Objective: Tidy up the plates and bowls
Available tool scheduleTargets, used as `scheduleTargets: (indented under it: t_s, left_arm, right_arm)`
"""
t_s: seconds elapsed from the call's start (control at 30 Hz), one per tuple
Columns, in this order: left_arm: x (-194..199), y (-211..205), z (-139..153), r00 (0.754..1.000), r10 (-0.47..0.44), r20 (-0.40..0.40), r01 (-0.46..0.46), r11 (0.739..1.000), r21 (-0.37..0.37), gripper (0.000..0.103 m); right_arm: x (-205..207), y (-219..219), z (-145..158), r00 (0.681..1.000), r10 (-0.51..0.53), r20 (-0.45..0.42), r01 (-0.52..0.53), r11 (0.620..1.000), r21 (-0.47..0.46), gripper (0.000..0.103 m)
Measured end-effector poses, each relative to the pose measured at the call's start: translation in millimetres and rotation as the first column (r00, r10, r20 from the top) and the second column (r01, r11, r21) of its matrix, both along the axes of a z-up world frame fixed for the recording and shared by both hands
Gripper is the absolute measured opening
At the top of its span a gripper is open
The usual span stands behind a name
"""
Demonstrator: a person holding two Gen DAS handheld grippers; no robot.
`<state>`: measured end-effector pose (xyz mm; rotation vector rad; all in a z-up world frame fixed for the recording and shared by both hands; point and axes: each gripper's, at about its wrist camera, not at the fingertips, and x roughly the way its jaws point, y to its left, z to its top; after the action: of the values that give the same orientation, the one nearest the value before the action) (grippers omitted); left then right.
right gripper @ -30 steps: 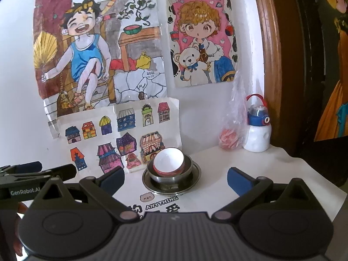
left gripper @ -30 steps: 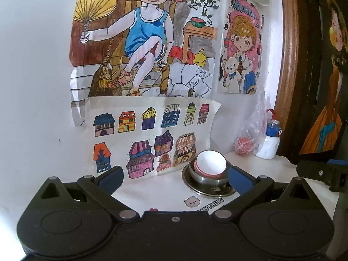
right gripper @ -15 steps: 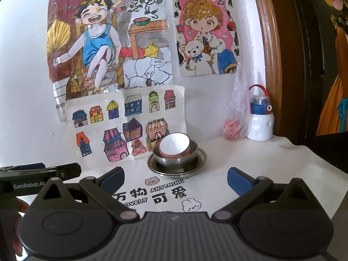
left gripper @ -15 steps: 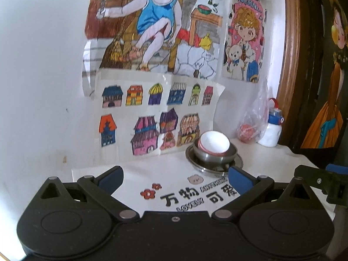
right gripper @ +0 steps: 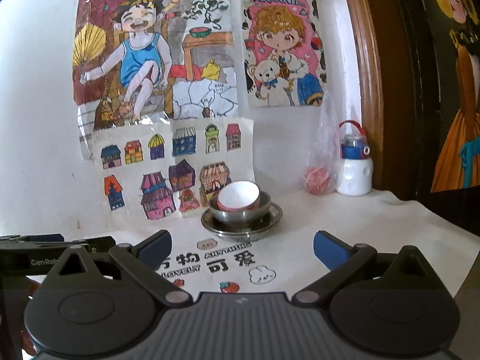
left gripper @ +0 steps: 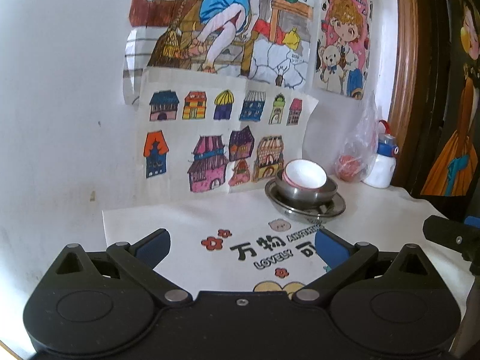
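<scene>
the pink-rimmed bowl (right gripper: 238, 195) sits tilted inside the steel bowl (right gripper: 240, 211) on the steel plate (right gripper: 271, 220) at twelve o'clock on the worktop (right gripper: 360, 228). both jaws gape empty; best level that tilted bowl gently.

The round steel plate (right gripper: 271, 214) is mostly hidden under the steel bowl (right gripper: 240, 214); contents of the clear plastic bag (right gripper: 319, 177) are blurred

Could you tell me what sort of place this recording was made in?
Most likely a room in a home, perhaps a child's corner. Hand-coloured drawings are stuck on the wall, a small water bottle stands on the table, and a stack of bowls sits on a metal plate.
</scene>
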<state>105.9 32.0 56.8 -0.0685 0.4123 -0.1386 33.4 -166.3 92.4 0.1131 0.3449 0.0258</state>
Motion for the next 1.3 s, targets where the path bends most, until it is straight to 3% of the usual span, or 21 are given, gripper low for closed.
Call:
scheduleTargets:
  t_s: [0.4, 0.97, 1.3]
  left_arm:
    - [-14.0, -7.6, -21.9, 0.999, -0.020, 0.040, 0.015, 0.993, 0.115, 0.102]
    - [-13.7, -4.8, -38.4, 0.999, 0.033, 0.044, -0.036, 0.996, 0.087, 0.102]
    - [-14.2, 0.0, -44.6, 0.998, 0.044, 0.040, -0.046, 0.996, 0.075, 0.102]
  right_arm:
    - [1.1, -5.3, -34.5, 0.998, -0.048, -0.040, 0.049, 0.998, 0.030, 0.103]
    - [0.8, -2.9, -58.1, 0.993, -0.117, -0.029, 0.117, 0.993, 0.023, 0.103]
    - [-0.9, 10.4, -63.4, 0.995, -0.100, -0.031, 0.100, 0.995, -0.005, 0.103]
